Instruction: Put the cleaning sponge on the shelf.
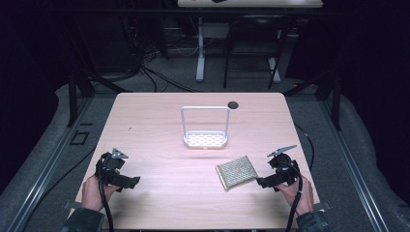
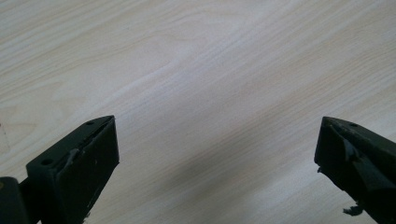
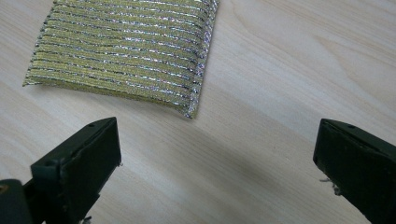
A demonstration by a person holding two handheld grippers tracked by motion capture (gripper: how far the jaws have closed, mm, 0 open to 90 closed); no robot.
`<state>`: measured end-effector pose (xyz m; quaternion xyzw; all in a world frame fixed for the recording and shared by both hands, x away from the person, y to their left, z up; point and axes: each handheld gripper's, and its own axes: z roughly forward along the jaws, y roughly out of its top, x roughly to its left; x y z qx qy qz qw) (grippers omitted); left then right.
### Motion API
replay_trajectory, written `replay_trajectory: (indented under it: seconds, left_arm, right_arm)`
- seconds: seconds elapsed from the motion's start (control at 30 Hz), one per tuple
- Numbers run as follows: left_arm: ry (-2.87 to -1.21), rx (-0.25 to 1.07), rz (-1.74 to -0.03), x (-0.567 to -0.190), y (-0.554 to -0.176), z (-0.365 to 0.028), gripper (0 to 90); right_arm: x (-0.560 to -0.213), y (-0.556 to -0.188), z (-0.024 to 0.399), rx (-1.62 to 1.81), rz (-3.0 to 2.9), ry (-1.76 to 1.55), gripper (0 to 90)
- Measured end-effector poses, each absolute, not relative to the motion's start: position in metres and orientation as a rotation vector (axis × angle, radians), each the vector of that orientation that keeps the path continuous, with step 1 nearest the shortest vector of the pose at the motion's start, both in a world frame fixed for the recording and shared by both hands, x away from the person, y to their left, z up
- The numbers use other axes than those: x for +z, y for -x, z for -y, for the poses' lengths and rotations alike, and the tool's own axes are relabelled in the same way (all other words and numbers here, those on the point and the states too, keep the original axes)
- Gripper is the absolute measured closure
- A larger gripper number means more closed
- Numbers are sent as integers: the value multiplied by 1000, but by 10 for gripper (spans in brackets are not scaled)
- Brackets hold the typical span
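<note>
The work looks to be at its very start, with nothing picked up yet. A gold-and-silver striped scrubbing pad (image 1: 236,172) lies flat on the bench (image 1: 159,121), toward the near right corner, and the right tongs (image 1: 261,183) rest just beside its right edge, pointing at it. In the right gripper view the pad (image 3: 123,51) lies just ahead of the jaws, apart from them, with bare wood between the two tips; the jaws stand as wide as they go and grip nothing. The left tongs (image 1: 134,181) are at the near left of the bench, well apart from the pad, and the left gripper view shows their jaws spread just as wide over plain wood, also empty. Toward the middle of the bench, beyond the pad, stands a small white rack (image 1: 205,128) with a perforated tray at its foot and a tall hoop-shaped frame above; the tray looks empty. By the look of things the pad is meant for that rack, though that is a guess from how they lie. If so, all of it is left to do: closing on the pad, lifting it, carrying it over and setting it in the tray.
</note>
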<state>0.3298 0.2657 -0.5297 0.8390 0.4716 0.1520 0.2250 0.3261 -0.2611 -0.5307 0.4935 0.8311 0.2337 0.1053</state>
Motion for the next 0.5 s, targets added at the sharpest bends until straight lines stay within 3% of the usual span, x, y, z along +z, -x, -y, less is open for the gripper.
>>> replay_trajectory:
  seconds: [0.5]
  left_arm:
    - [-2317, 409, -1275, -530, -331, -264, 0]
  right_arm:
    - [-530, -329, 243, 687, -2470, -1406, 0]
